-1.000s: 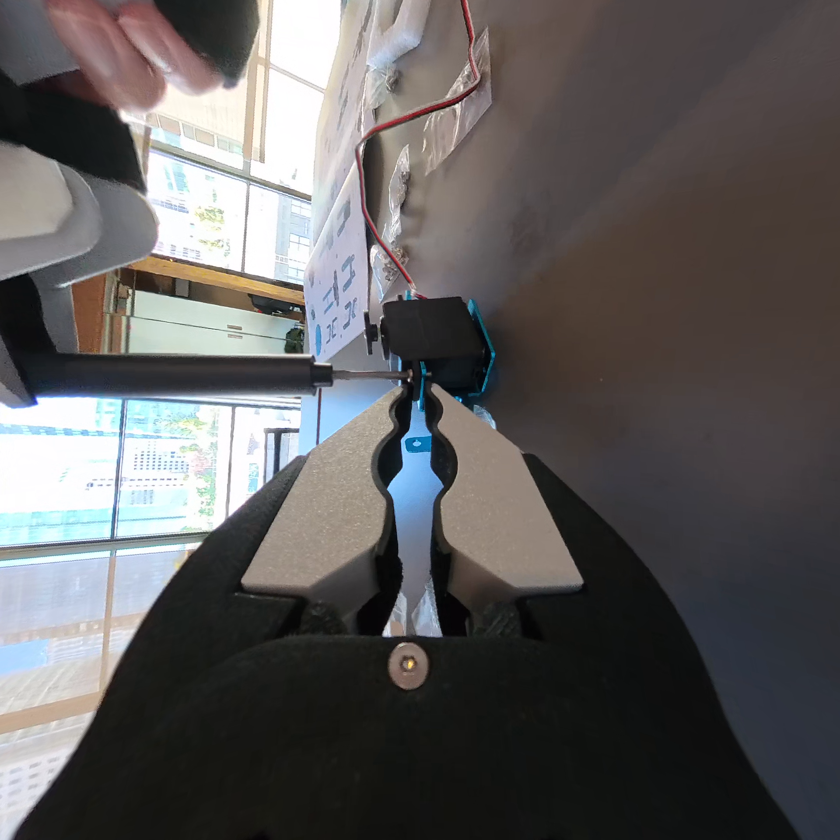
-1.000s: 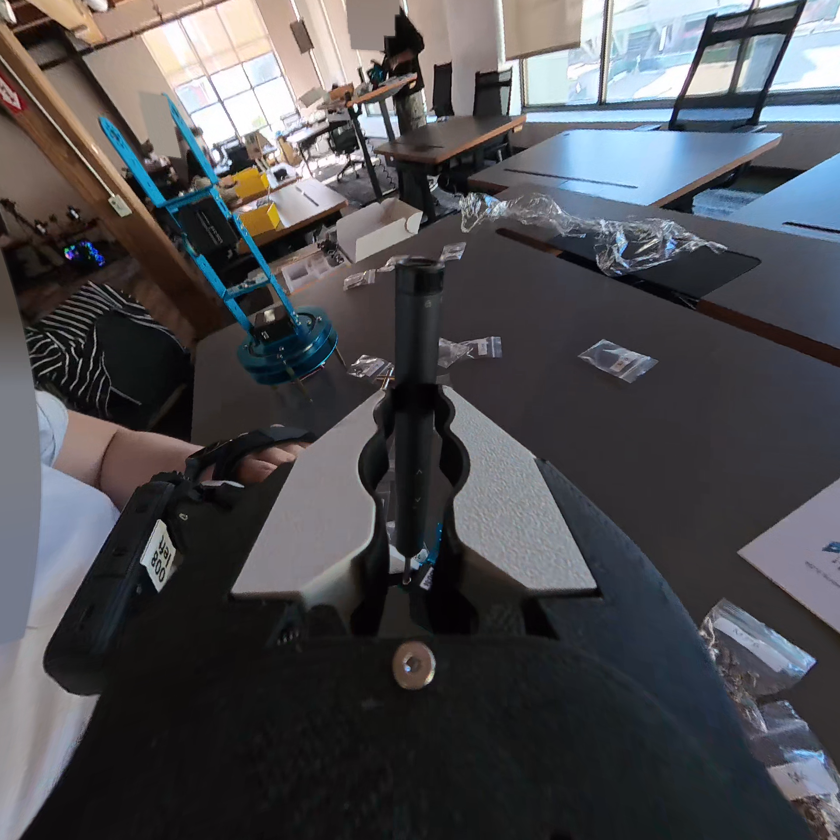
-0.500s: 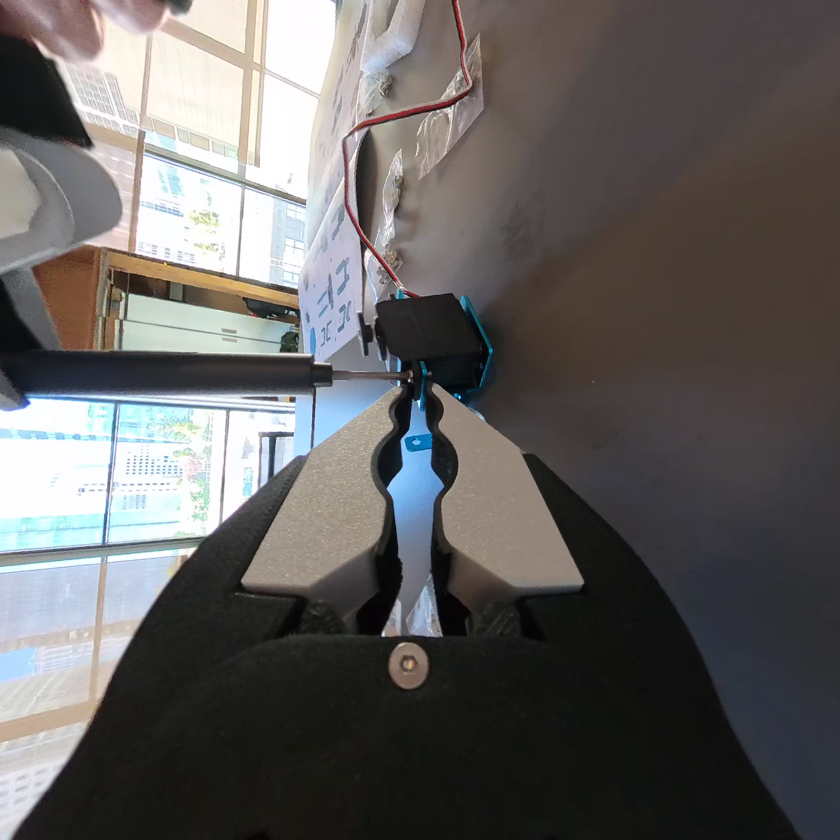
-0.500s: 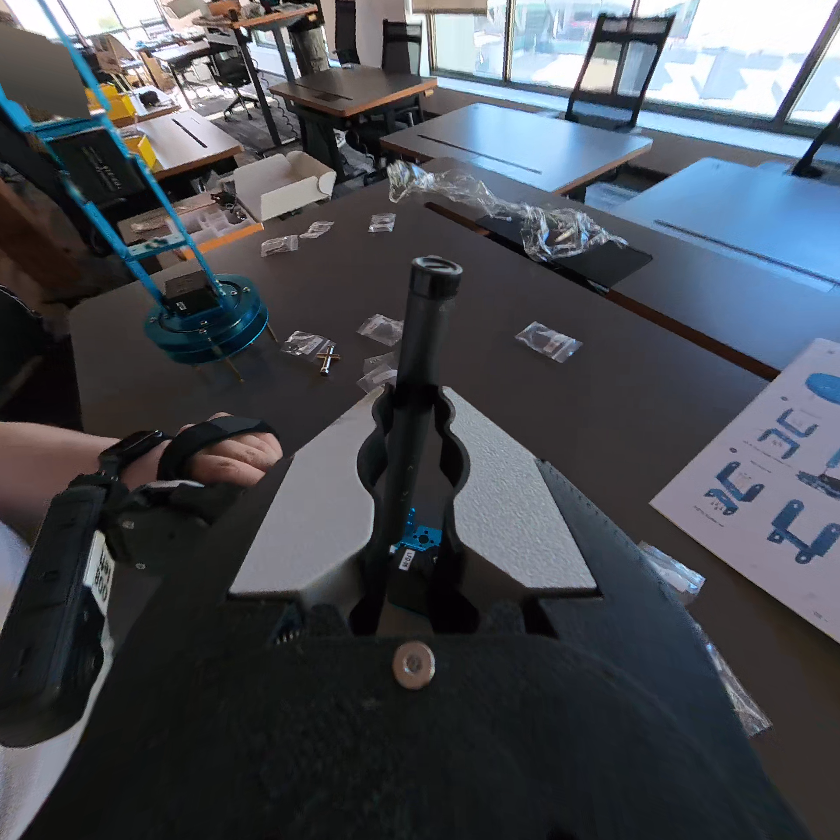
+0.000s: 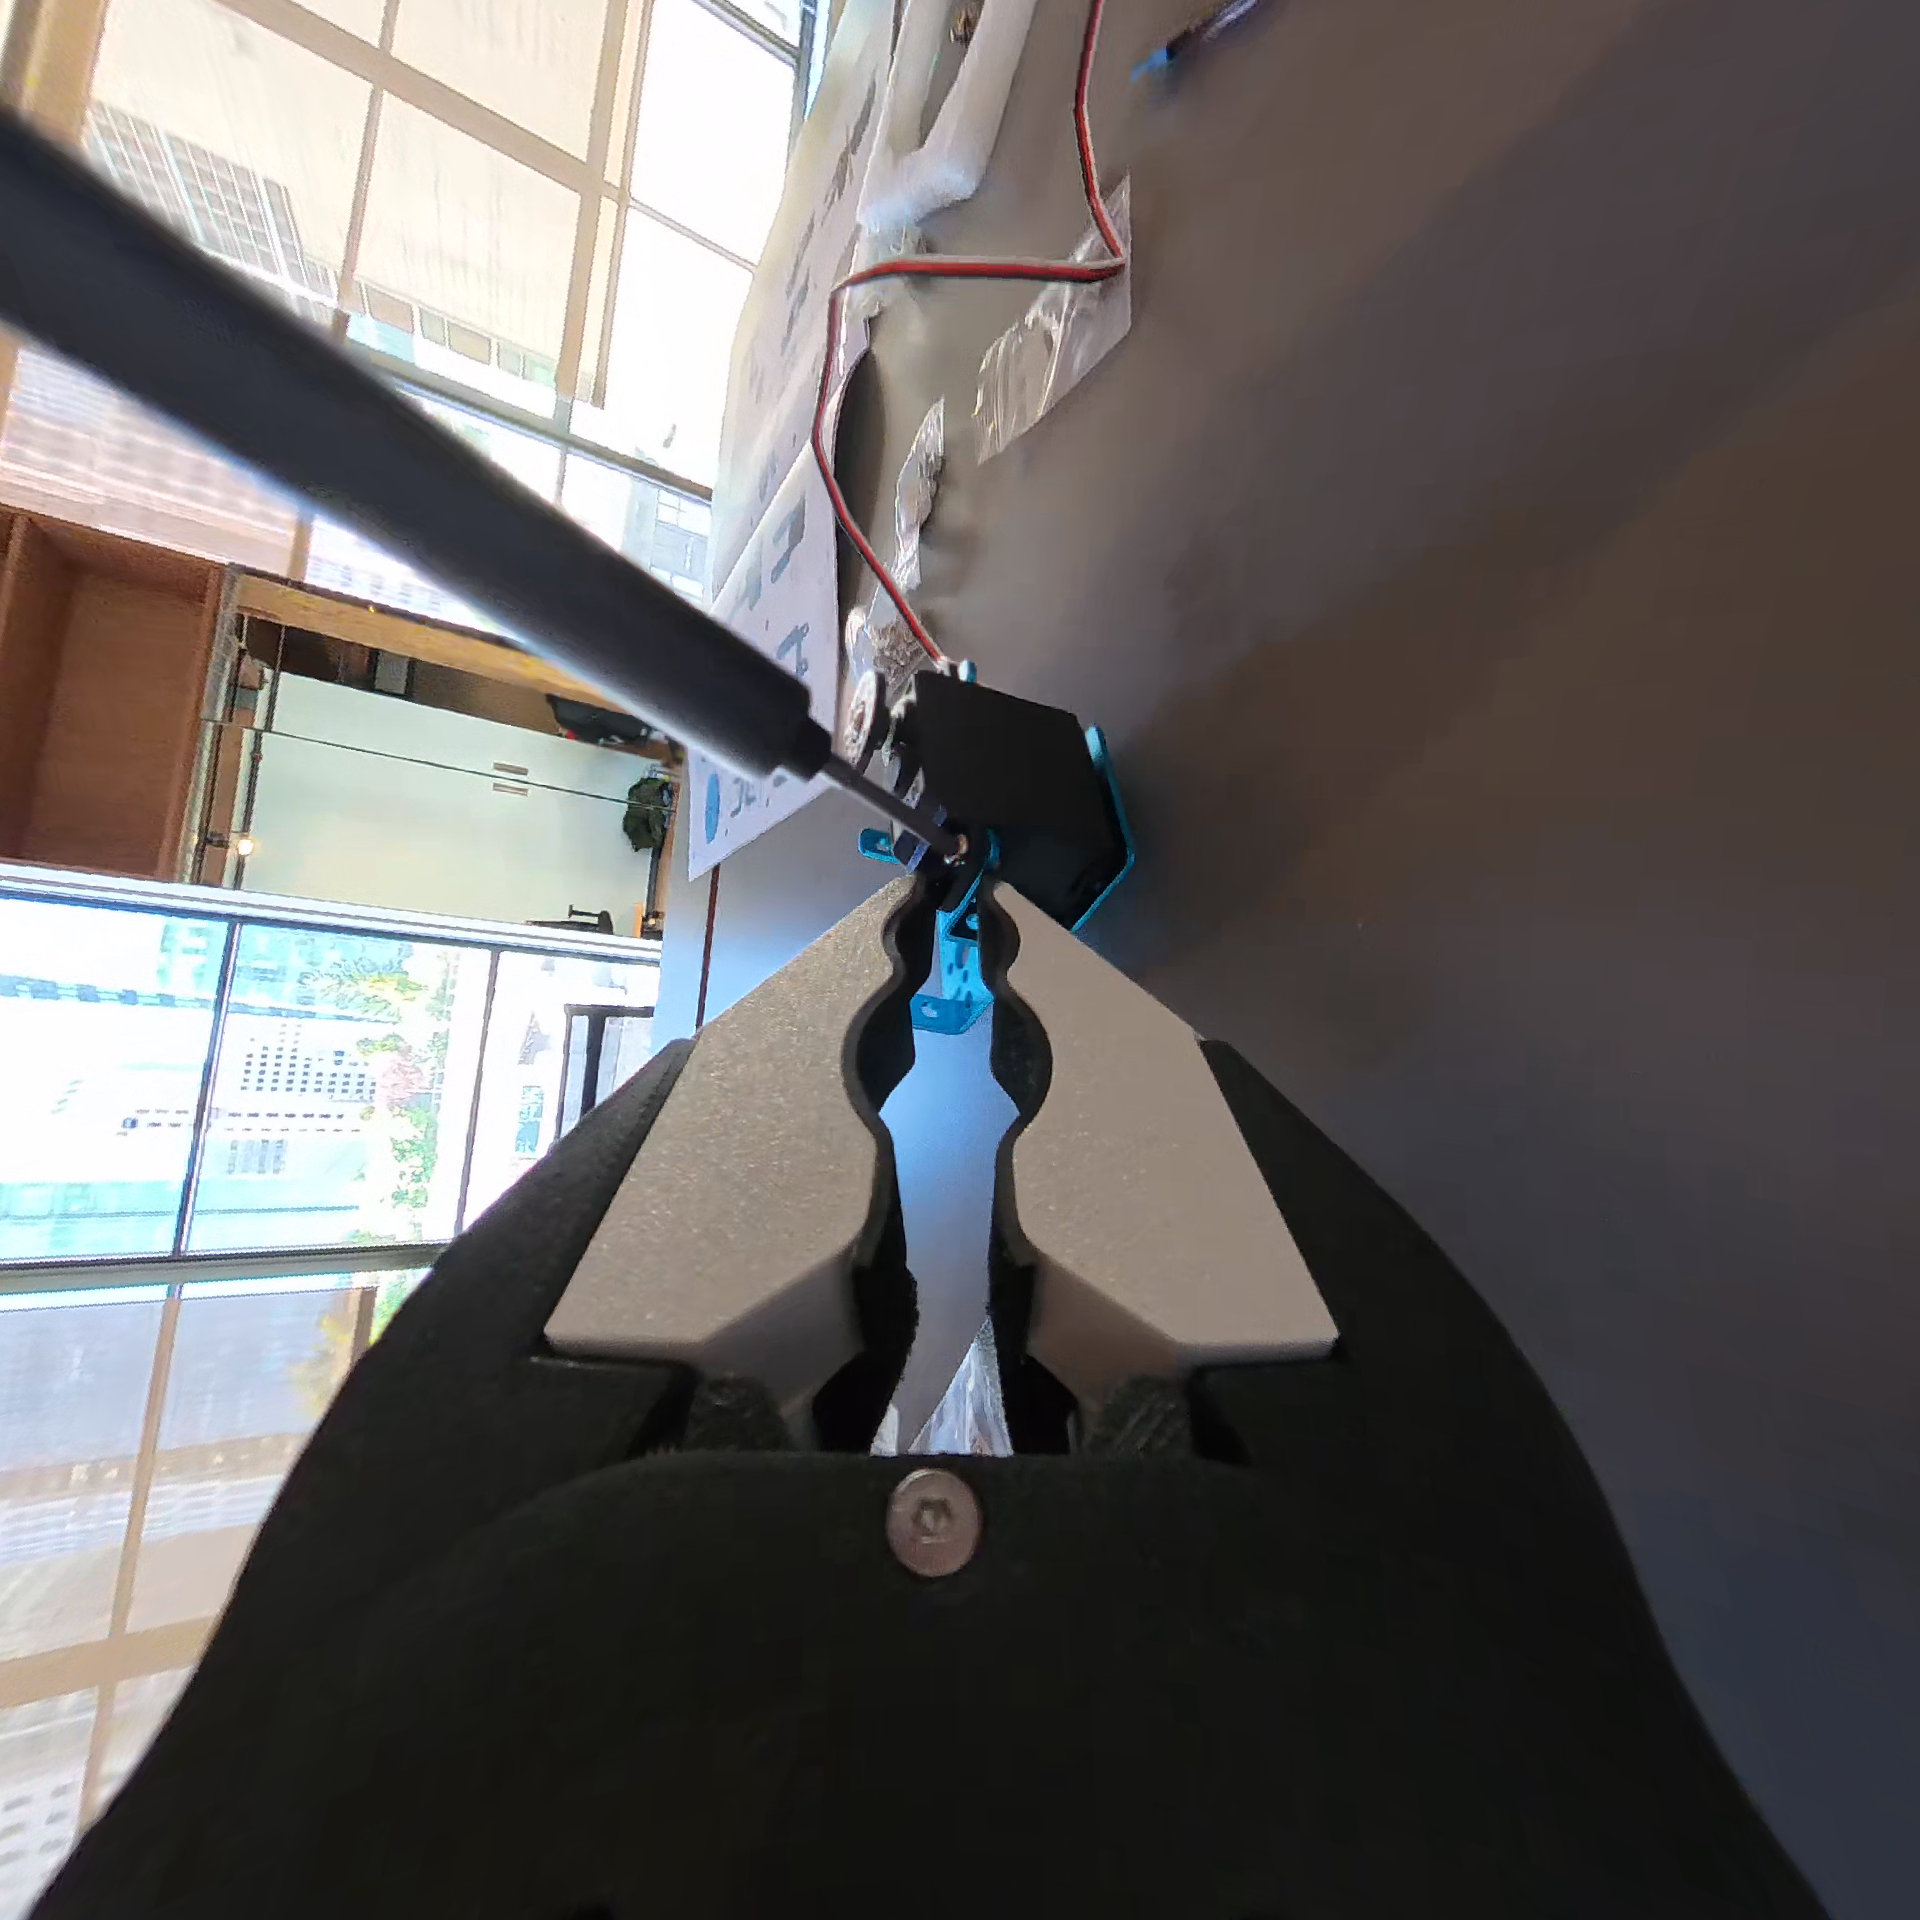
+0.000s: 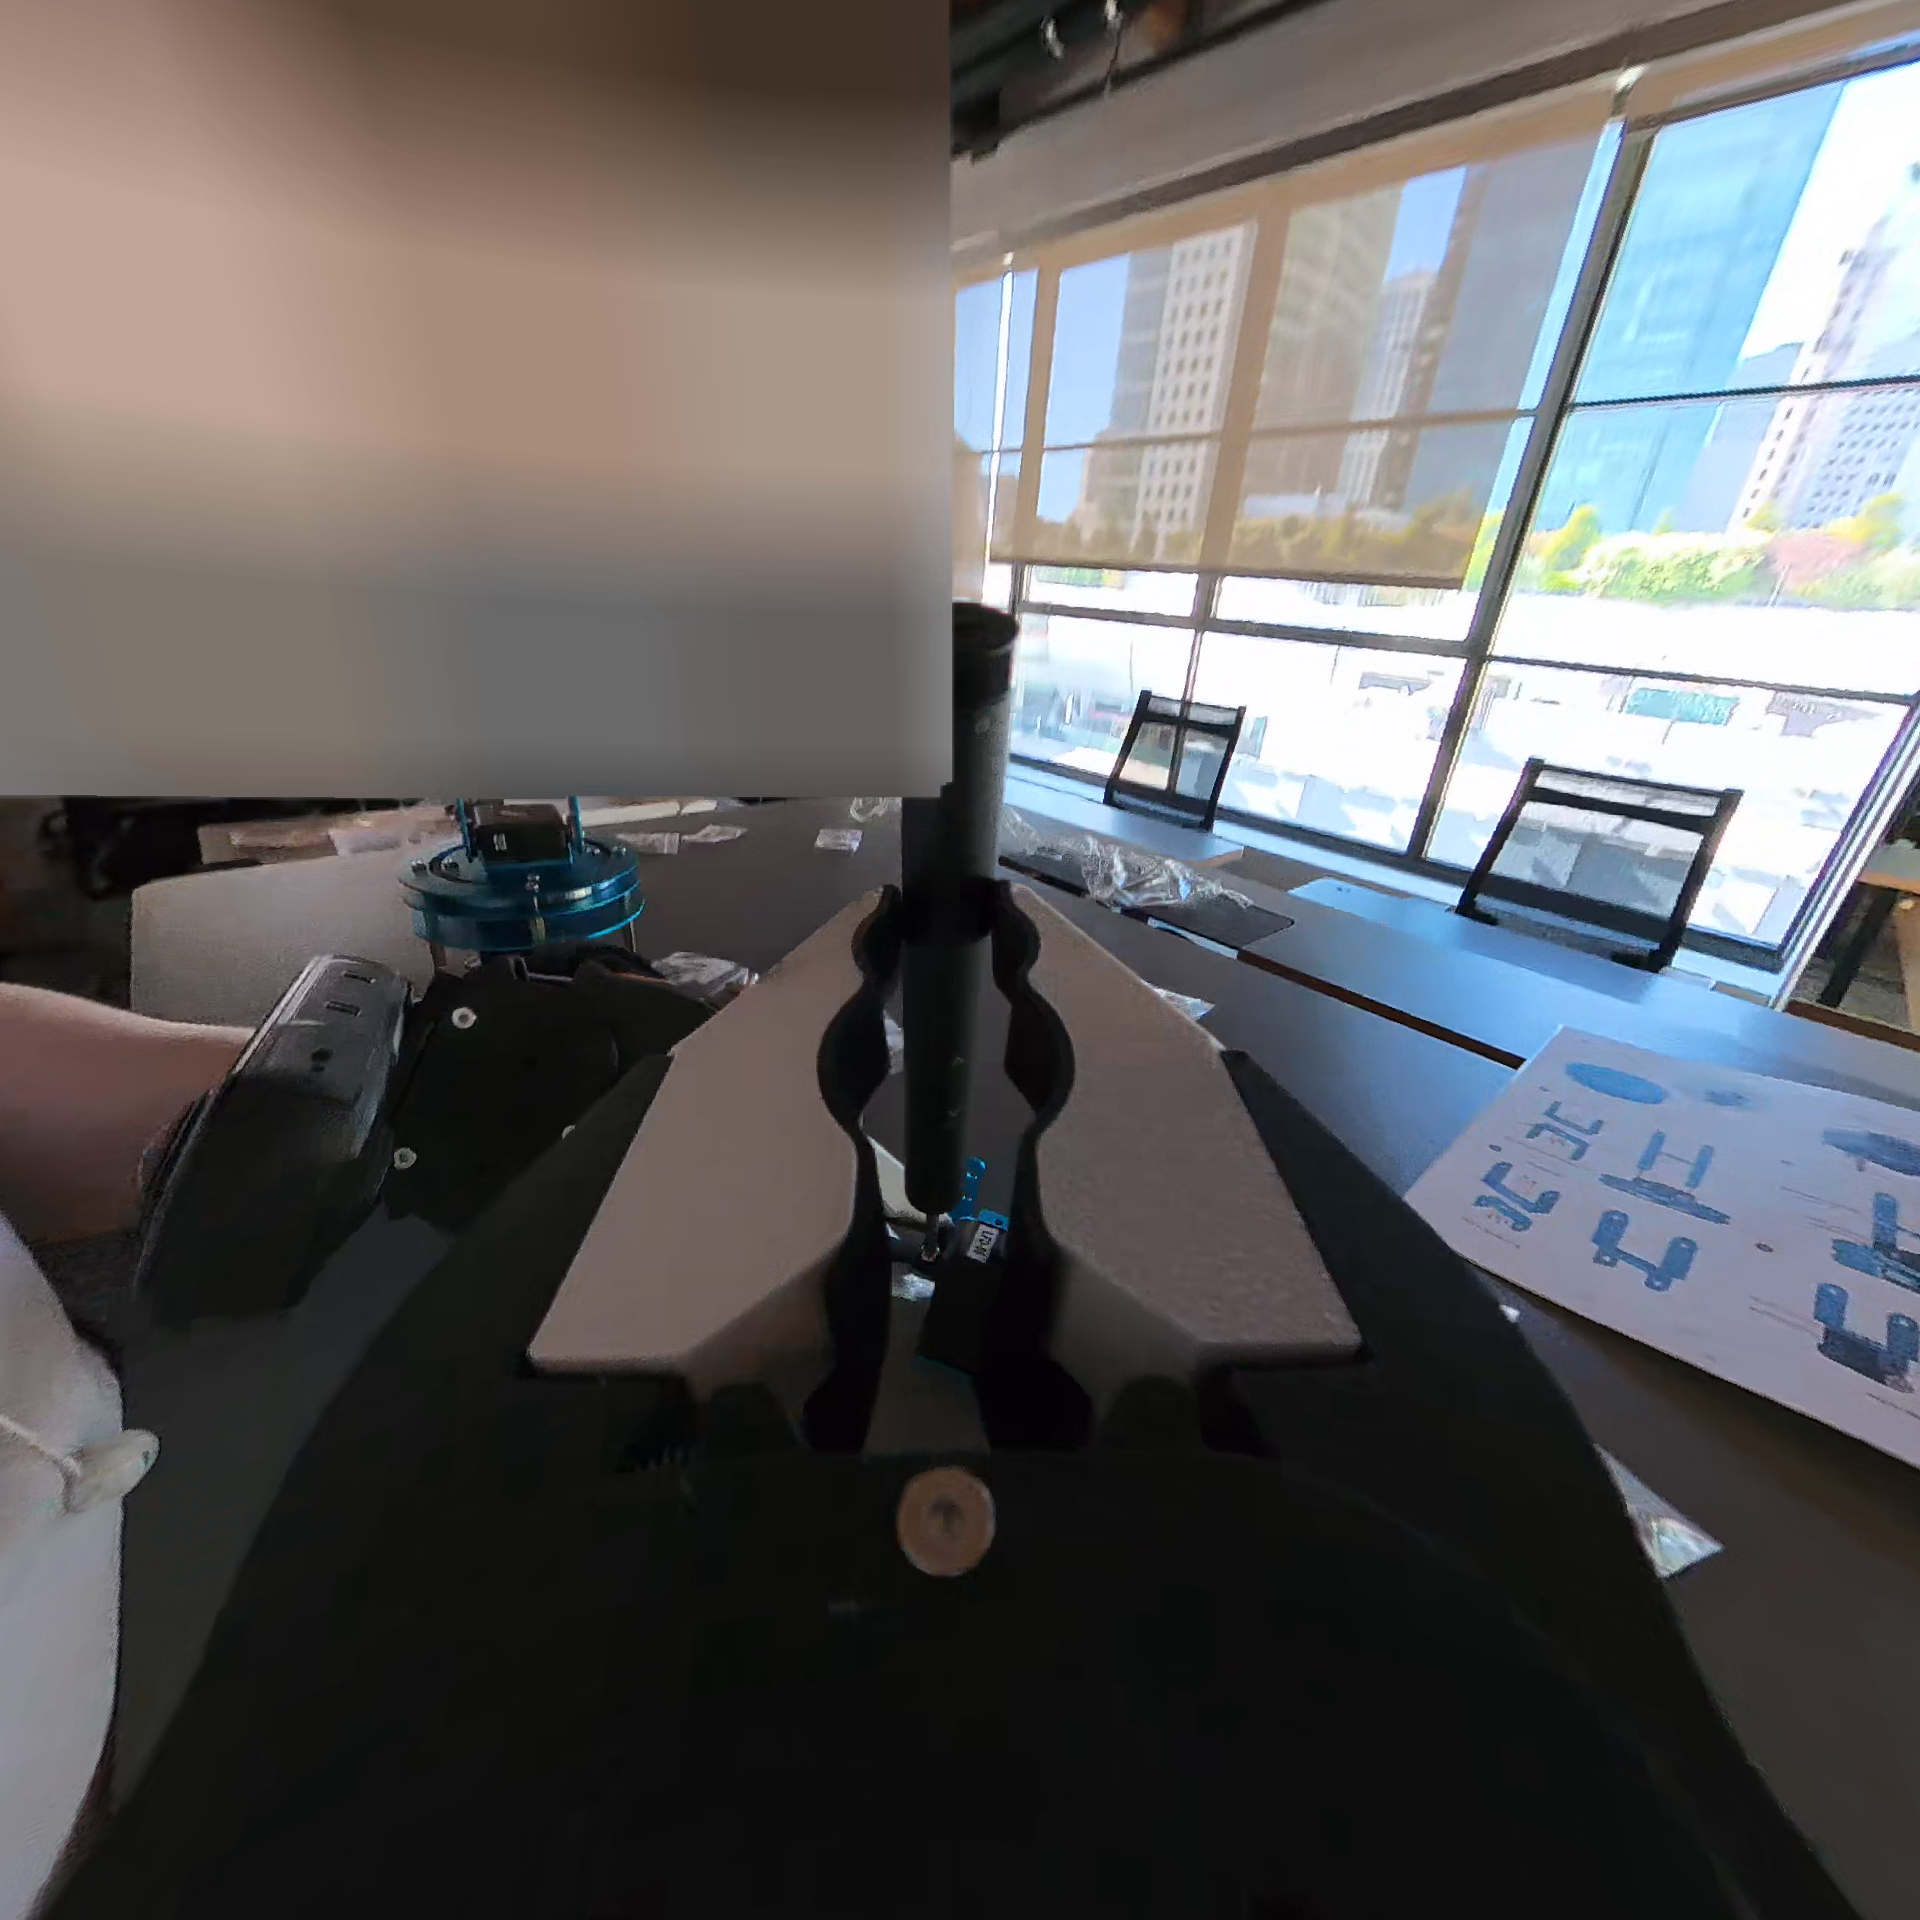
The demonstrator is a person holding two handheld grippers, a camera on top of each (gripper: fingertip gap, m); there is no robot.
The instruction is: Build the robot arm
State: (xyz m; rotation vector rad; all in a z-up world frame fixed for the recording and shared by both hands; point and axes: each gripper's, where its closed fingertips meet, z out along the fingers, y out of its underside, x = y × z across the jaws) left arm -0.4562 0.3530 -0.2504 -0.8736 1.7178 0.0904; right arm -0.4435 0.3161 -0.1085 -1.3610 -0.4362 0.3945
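Screwdriver [image 6: 940, 1039] tip on bracket [image 5: 951, 971] screw

On the dark worktop [image 6: 1403, 1049] to my right I see a white printed sheet [image 6: 1704, 1226] with blue part drawings, lying flat near the edge. Farther back a round blue base [image 6: 522, 896] stands on short legs, with small clear bags [image 6: 717, 971] scattered near it and crumpled plastic wrap [image 6: 1132, 883] beyond. Two black chairs [image 6: 1600, 873] stand by the big windows [image 6: 1455, 468].
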